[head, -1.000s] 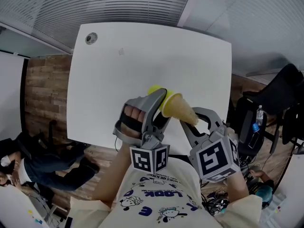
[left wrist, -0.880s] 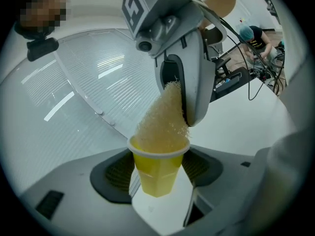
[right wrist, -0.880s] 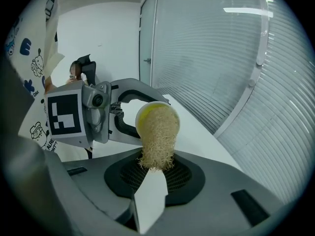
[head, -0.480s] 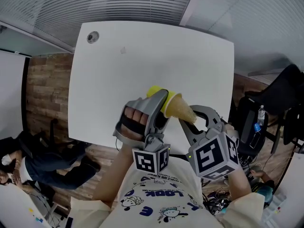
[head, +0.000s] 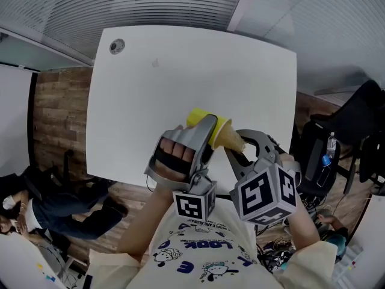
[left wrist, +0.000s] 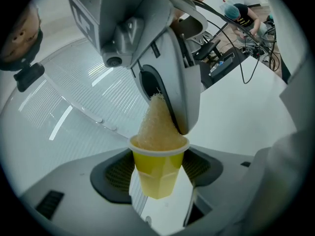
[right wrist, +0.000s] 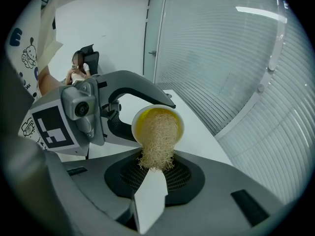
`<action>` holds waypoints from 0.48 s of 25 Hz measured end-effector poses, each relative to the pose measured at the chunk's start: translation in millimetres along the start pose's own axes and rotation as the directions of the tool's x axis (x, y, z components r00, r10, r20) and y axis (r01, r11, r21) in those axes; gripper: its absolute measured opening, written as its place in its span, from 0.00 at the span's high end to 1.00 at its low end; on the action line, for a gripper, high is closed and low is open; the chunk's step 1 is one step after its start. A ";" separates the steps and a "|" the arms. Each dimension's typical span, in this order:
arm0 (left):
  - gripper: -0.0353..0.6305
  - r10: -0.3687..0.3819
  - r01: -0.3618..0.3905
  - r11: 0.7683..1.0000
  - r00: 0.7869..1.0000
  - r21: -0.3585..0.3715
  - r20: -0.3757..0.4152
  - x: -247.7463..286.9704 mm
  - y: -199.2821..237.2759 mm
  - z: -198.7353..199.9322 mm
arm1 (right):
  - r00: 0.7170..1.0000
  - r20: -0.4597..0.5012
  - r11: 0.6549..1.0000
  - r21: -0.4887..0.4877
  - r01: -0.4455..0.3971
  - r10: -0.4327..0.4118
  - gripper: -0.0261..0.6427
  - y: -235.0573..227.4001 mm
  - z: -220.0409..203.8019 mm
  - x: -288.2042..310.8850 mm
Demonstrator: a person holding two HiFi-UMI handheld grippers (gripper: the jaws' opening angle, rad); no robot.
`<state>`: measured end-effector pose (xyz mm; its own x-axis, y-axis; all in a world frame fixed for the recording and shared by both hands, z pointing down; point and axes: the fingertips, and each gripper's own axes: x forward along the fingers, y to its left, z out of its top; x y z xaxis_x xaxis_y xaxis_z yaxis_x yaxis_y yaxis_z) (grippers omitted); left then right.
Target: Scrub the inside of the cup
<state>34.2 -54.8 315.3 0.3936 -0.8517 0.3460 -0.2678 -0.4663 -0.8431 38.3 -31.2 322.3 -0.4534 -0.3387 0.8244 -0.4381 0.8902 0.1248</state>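
Left gripper [head: 207, 128] rolled, clamping cup [left wrist: 158, 171] over table [head: 180, 71]; right gripper [right wrist: 155, 177] pinches sponge [right wrist: 157, 136] inside.

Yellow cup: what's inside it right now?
A tan fibrous scrubber, held by the right gripper, plugs the mouth of the yellow cup. Some yellow inner wall shows beside it; the bottom is covered by the scrubber.

We see a yellow cup [left wrist: 158, 173], a straw-coloured sponge [right wrist: 157, 136], a white counter [head: 180, 89], and black-and-white patterned marker cubes [head: 194, 205].

Hidden: sponge [right wrist: 156, 141] tip inside cup [left wrist: 158, 173]; cup interior behind sponge.
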 end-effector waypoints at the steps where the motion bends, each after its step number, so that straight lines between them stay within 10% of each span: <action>1: 0.45 0.002 -0.002 1.000 1.000 0.001 -0.002 -0.2 -0.1 -0.1 | 1.000 -0.001 1.000 -0.004 0.002 -0.002 0.85 0.1 0.7 0.7; 12: 0.45 0.001 -0.001 1.000 1.000 0.024 -0.001 0.2 2.0 -1.9 | 0.999 0.004 0.993 -0.105 0.045 -0.044 0.85 0.0 7.6 4.9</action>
<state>32.1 -56.3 314.4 0.3928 -0.8521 0.3457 -0.2468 -0.4599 -0.8530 30.1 -35.1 322.1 -0.4368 -0.3793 0.8157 -0.3742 0.9012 0.2186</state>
